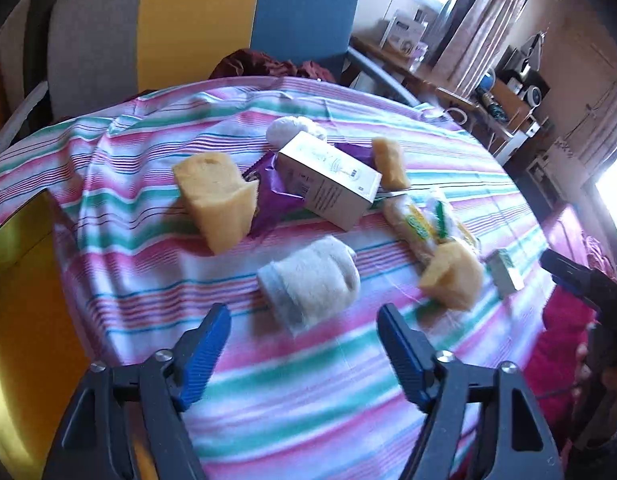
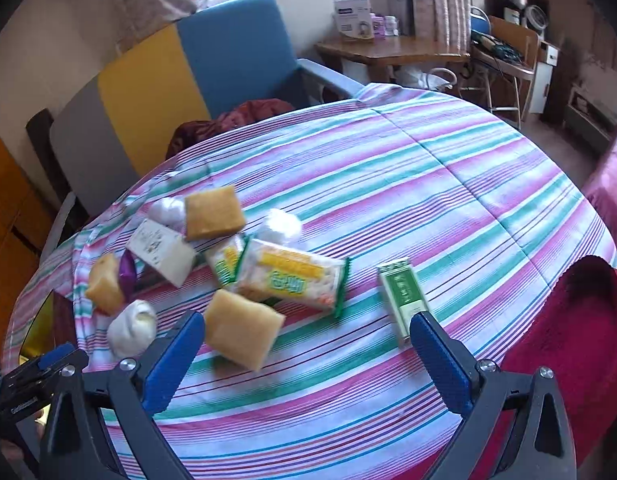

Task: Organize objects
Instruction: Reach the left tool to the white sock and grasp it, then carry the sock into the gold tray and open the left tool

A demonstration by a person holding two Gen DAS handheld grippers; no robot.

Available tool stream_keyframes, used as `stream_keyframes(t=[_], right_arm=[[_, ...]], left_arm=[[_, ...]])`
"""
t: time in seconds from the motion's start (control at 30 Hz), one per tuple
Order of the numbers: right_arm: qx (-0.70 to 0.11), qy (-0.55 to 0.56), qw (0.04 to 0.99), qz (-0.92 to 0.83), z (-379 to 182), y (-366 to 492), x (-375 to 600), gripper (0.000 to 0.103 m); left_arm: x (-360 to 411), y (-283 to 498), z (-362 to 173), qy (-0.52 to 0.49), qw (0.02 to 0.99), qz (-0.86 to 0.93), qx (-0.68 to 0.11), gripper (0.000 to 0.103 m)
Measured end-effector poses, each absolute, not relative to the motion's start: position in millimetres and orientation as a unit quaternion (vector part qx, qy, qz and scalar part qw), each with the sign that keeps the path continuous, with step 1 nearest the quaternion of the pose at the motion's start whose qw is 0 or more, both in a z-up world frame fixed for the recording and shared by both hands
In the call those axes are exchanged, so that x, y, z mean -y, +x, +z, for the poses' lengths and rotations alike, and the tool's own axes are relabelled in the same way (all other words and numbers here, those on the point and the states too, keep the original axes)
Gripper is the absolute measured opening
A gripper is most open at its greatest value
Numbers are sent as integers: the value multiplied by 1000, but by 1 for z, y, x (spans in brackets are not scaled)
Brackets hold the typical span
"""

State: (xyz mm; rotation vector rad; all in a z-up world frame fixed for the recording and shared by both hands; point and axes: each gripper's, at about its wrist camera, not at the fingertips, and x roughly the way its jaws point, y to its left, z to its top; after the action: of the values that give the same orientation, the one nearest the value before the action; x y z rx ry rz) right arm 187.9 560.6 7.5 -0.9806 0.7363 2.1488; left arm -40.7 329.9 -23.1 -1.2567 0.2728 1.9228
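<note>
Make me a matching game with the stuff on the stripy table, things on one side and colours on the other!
Things:
1. sponge block
2. small carton
3. wrapper
4. rolled sock

Colours:
A. purple
B. yellow
C. off-white
D. green and white

Pairs: 1-B, 2-D, 3-A, 4-C

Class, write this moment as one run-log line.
left gripper: open, before rolled sock | right gripper: open, near yellow sponge | nothing held
</note>
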Motion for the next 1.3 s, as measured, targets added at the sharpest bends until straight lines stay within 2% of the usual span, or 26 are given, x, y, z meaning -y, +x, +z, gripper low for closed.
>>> stream_keyframes(t=[0.13,0.27,0.3,0.33,0.43,0.63,0.77,0.83,0.9,0.97,1.13,1.3], right_arm=[[-302,-371,326,815,-4,197,-572,103],[-333,-357,318,813,-4,204,-582,103],[-331,-355,320,813,-3,204,-585,103],[-332,-352,323,813,-1,206,-590,103],[-342,-349,334,806,2,208,-608,103],[-315,-438,358,762,-21,186,-636,101],[-297,-492,371,730,-41,175,-644,81],[-292,-520,374,710,-53,169,-647,79],[-276,-538,385,697,-63,165,-647,67],[-296,-555,372,683,-79,165,-649,31],[-332,-520,361,699,-81,176,-653,31],[-320,-523,364,701,-84,179,-653,31]], left_arm=[[-352,-51,-36,-507,382,766,-104,85],[-375,-56,-51,-516,370,761,-134,85],[-380,-57,-58,-521,370,756,-139,84],[-381,-58,-62,-523,367,756,-142,79],[-377,-57,-68,-519,366,761,-131,76],[-370,-53,-68,-510,380,761,-128,74],[-369,-50,-68,-506,384,762,-126,74],[-368,-48,-68,-505,387,762,-122,73],[-366,-47,-67,-503,391,762,-119,71],[-361,-43,-65,-499,398,761,-120,68],[-344,-32,-56,-491,413,760,-102,67],[-307,-19,-34,-475,407,776,-81,68]])
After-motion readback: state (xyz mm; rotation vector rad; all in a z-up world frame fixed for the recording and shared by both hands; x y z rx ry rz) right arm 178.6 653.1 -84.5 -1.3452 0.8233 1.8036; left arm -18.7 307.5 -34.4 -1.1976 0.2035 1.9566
